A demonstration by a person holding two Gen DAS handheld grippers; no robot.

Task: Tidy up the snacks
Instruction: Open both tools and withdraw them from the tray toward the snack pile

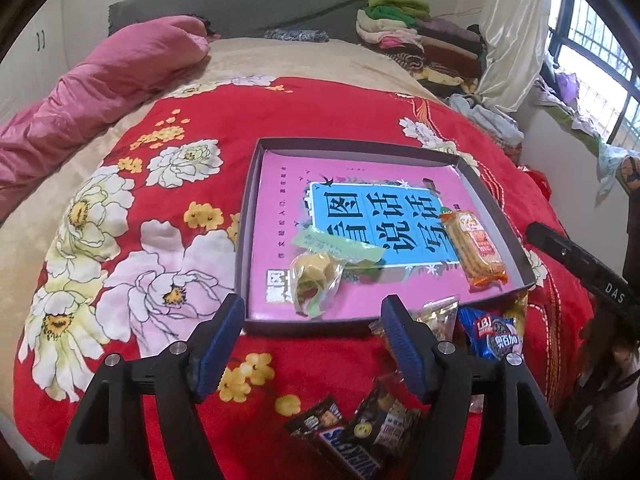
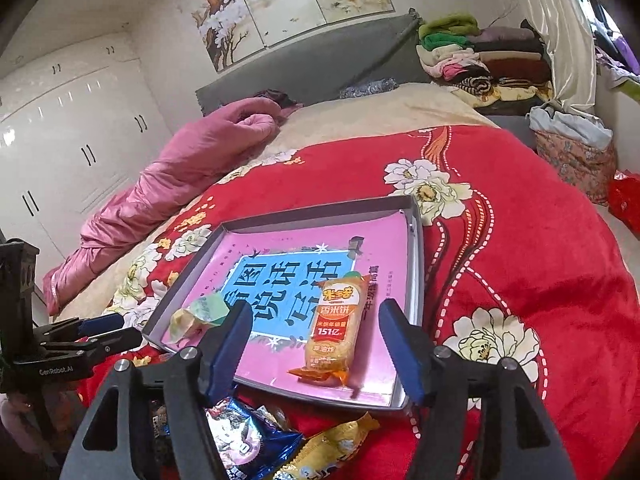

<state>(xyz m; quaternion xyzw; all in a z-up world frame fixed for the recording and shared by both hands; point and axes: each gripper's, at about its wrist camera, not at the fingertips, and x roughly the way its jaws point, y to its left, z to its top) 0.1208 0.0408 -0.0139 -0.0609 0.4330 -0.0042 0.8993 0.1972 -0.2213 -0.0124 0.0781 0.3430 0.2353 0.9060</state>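
Left wrist view, item list. Left gripper (image 1: 312, 316): jaws apart, nothing betw. them, hovering over near rim of shallow tray (image 1: 496, 216). Green-wrapped pastry (image 1: 316, 276) lies in tray just ahead of it. Orange rice-cracker pack (image 2: 336, 324) in tray's right part, long axis running near-to-far; right gripper (image 2: 316, 320) spread wide, pads clear of it on both sides, pack not pinched. Loose snacks on red blanket (image 1: 352, 104), outside tray: Snickers bar (image 1: 352, 456) and dark packet (image 1: 384, 420) below left gripper, i.e. nearer that hand; blue packet (image 2: 244, 436) and gold packet (image 2: 332, 448) under right gripper. Likely next pick: one of these, toward the person from the tray.
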